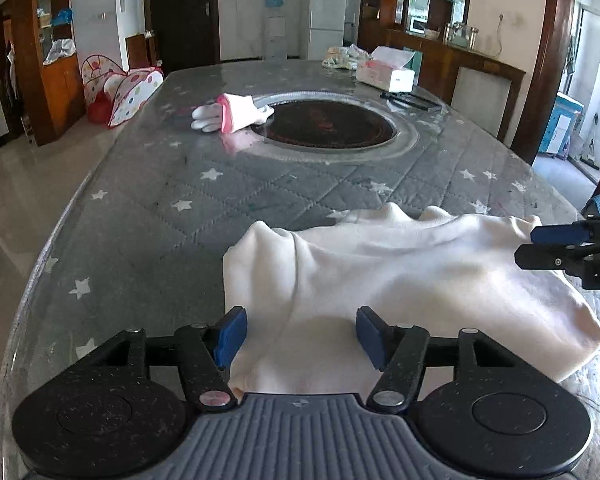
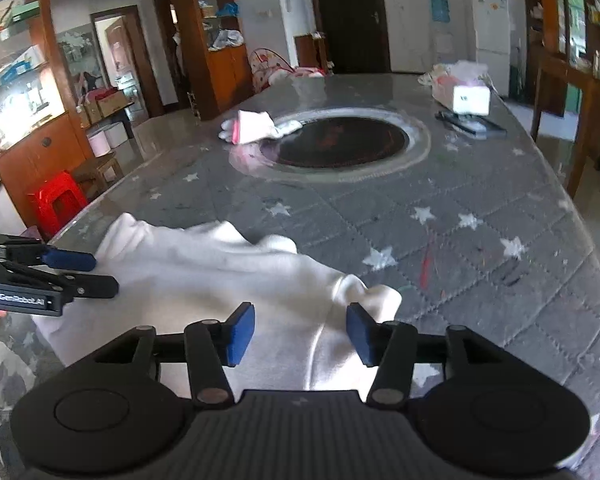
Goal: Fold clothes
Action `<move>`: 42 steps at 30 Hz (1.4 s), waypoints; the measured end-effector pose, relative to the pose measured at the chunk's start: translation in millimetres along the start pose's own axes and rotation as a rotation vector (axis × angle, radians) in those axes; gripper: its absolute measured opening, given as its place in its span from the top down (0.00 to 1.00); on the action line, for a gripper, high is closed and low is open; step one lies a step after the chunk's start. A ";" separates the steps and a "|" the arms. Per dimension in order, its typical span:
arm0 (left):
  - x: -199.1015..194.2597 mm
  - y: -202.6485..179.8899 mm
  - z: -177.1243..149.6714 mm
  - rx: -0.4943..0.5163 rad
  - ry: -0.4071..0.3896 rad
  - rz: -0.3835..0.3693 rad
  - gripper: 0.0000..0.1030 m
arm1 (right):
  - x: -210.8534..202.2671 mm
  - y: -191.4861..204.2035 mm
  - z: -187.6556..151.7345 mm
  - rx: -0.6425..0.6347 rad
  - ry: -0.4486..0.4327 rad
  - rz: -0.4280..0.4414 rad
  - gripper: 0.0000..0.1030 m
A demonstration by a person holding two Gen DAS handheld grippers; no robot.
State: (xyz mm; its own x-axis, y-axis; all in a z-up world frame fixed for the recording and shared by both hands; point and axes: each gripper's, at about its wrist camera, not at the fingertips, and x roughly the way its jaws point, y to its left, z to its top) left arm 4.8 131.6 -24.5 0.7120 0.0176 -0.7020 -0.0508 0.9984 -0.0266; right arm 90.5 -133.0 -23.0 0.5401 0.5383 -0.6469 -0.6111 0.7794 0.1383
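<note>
Table [image 1: 148,208]: long, rounded at its ends, covered by a grey quilted star-print cloth under clear sheeting; a dark round inset [image 1: 324,124] is being carried at its middle.

White garment [image 1: 380,276]: the task's thing, being kept rumpled at the near end of the table, spread from the near edge toward the middle, seemingly so that both tools can be brought to it. Folding is judged not yet begun.

Left gripper [image 1: 298,332]: being held low over the garment's near-left part; fingers [image 1: 230,334] are being kept spread, nothing pinched, presumably ready for a hem.

Right gripper [image 2: 300,334]: being held likewise over the garment's near-right part; fingers [image 2: 242,332] spread, empty. "GenRobot.AI" is being read on the left tool's body in the right wrist view.

Tissue box [image 1: 386,72]: being kept at the far right edge; its print is not being made out.

Pink-and-white glove [image 1: 230,114]: being left beside the inset's left rim, well apart from the garment.
</note>
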 end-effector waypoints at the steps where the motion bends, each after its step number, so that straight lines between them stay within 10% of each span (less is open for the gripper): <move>1: -3.3 -0.2 -1.1 -0.001 -0.007 -0.005 0.34 | -3.3 3.7 -0.2 -0.013 -0.004 0.008 0.44; 26: -22.1 15.8 -35.1 -0.054 0.018 0.040 0.28 | -15.2 35.1 -35.2 -0.126 0.021 0.050 0.28; 42: -7.5 -4.4 14.4 0.002 -0.040 0.029 0.29 | -4.6 21.9 -24.4 -0.065 0.010 0.023 0.24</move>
State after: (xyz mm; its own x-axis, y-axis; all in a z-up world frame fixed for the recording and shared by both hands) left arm 9.7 127.9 -8.8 0.7376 0.0488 -0.6735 -0.0705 0.9975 -0.0049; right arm 60.5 -126.3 -35.3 0.5198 0.5524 -0.6516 -0.6597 0.7442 0.1047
